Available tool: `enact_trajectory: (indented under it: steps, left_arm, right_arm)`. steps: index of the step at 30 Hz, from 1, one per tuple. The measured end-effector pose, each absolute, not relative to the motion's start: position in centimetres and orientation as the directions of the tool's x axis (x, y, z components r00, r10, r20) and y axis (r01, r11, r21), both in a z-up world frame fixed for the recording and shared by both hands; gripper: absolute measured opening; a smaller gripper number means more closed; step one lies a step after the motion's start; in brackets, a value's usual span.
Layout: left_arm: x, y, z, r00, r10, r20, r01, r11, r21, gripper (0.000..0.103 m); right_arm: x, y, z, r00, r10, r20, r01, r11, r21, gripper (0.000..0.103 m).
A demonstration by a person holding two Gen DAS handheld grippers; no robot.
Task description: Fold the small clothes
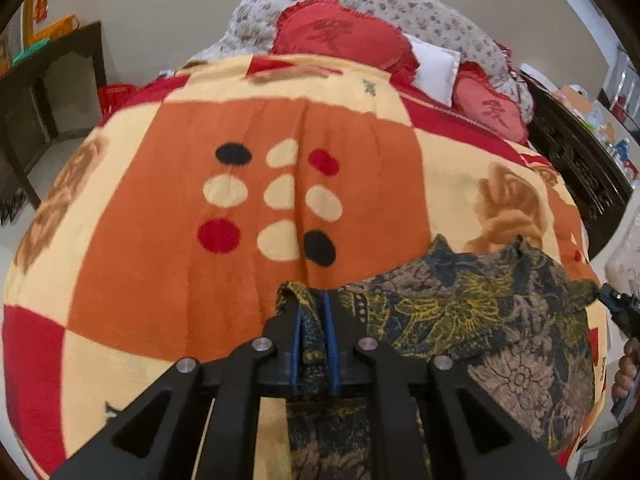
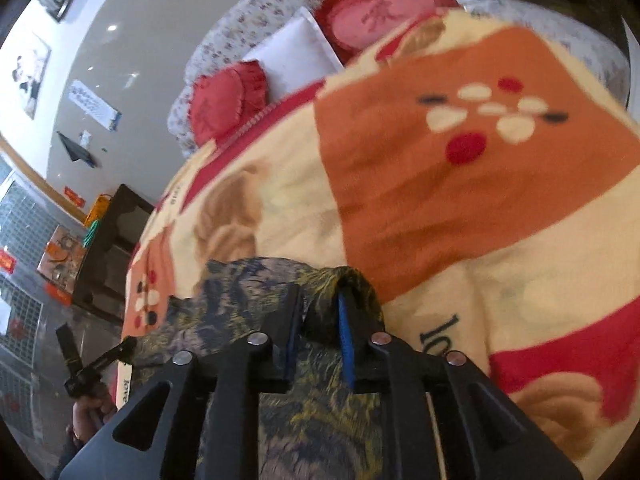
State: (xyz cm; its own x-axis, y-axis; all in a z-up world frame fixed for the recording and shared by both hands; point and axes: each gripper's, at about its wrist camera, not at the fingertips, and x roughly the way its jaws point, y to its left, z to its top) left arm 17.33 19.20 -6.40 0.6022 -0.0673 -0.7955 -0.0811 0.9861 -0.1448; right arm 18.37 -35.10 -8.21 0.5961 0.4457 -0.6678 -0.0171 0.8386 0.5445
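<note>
Dark floral garment [image 1: 460,312] lies on the blanket [image 1: 160,272], both grippers pinching its edge: left gripper [image 1: 314,312], right gripper [image 2: 320,312]. Only the right view shows a framed picture [image 2: 30,72].

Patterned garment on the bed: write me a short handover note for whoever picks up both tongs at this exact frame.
Left tongs: shut on one bunched edge of the dark patterned garment.
Right tongs: shut on another bunched edge of the same garment.
Position: the garment is stretched between the two, low over the orange and cream blanket. Pillows are at the far end.
Done: both edges gripped, the cloth spread between them.
Left: no fold shows yet. Lay it flat, then fold; motion blur hides finer detail.
</note>
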Motion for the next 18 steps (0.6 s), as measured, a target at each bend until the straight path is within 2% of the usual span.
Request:
enact_trajectory:
  steps: [1, 2, 3, 4, 5, 7, 9, 10, 11, 12, 14, 17, 18]
  left_arm:
    - [17.1, 19.0, -6.0, 0.609, -0.065, -0.79, -0.071, 0.988, -0.136, 0.014]
    - [17.1, 18.9, -5.8, 0.611, -0.066, -0.789, -0.066, 0.989, -0.134, 0.021]
    - [17.0, 18.7, -5.6, 0.614, -0.055, -0.787, -0.066, 0.991, -0.12, 0.034]
    - [16.8, 18.6, -5.3, 0.626, -0.016, -0.779, -0.088, 0.992, -0.09, 0.07]
    - [16.5, 18.8, -5.0, 0.649, 0.024, -0.76, -0.116, 0.991, -0.069, 0.088]
    - [16.4, 19.6, -4.6, 0.666, 0.069, -0.743, -0.168, 0.984, -0.059, 0.088]
    - [16.0, 20.1, -4.2, 0.656, 0.114, -0.746, -0.225, 0.973, -0.05, 0.076]
    - [15.3, 19.7, -3.9, 0.671, 0.089, -0.736, -0.214, 0.974, -0.077, 0.069]
    - [14.6, 18.9, -3.7, 0.685, 0.06, -0.726, -0.187, 0.978, -0.096, 0.069]
    - [14.1, 18.0, -3.7, 0.695, 0.04, -0.718, -0.16, 0.982, -0.1, 0.069]
    - [12.9, 14.8, -4.4, 0.698, -0.001, -0.717, -0.078, 0.994, -0.078, 0.059]
    - [12.6, 9.5, -7.8, 0.597, -0.043, -0.801, 0.027, 0.999, -0.033, 0.043]
    - [12.8, 8.4, -8.9, 0.562, -0.03, -0.827, 0.035, 0.999, -0.012, 0.043]
  right_arm:
    - [17.8, -35.0, -7.7, 0.6, 0.436, -0.671, -0.028, 0.85, 0.527, 0.029]
    - [17.0, -34.8, -7.1, 0.603, 0.427, -0.674, -0.046, 0.862, 0.504, 0.029]
    - [16.7, -34.6, -6.8, 0.602, 0.42, -0.679, -0.055, 0.87, 0.489, 0.029]
    - [16.2, -34.2, -6.6, 0.6, 0.405, -0.69, -0.067, 0.885, 0.461, 0.029]
    - [15.7, -33.6, -6.4, 0.598, 0.391, -0.699, -0.082, 0.898, 0.432, 0.029]
    - [15.0, -32.0, -6.3, 0.591, 0.37, -0.717, -0.135, 0.921, 0.364, 0.029]
    - [14.5, -30.0, -6.4, 0.592, 0.332, -0.734, -0.189, 0.943, 0.274, 0.029]
    - [14.4, -28.9, -6.6, 0.598, 0.306, -0.741, -0.213, 0.952, 0.221, 0.029]
    - [14.5, -27.8, -6.8, 0.602, 0.285, -0.746, -0.24, 0.955, 0.171, 0.029]
    - [14.7, -27.0, -7.2, 0.603, 0.272, -0.75, -0.251, 0.957, 0.145, 0.029]
    - [15.7, -25.7, -8.3, 0.585, 0.243, -0.774, -0.233, 0.964, 0.127, 0.029]
    - [17.5, -24.8, -10.5, 0.518, 0.221, -0.826, -0.183, 0.972, 0.145, 0.029]
    - [17.9, -24.5, -11.3, 0.498, 0.193, -0.846, -0.163, 0.978, 0.127, 0.029]
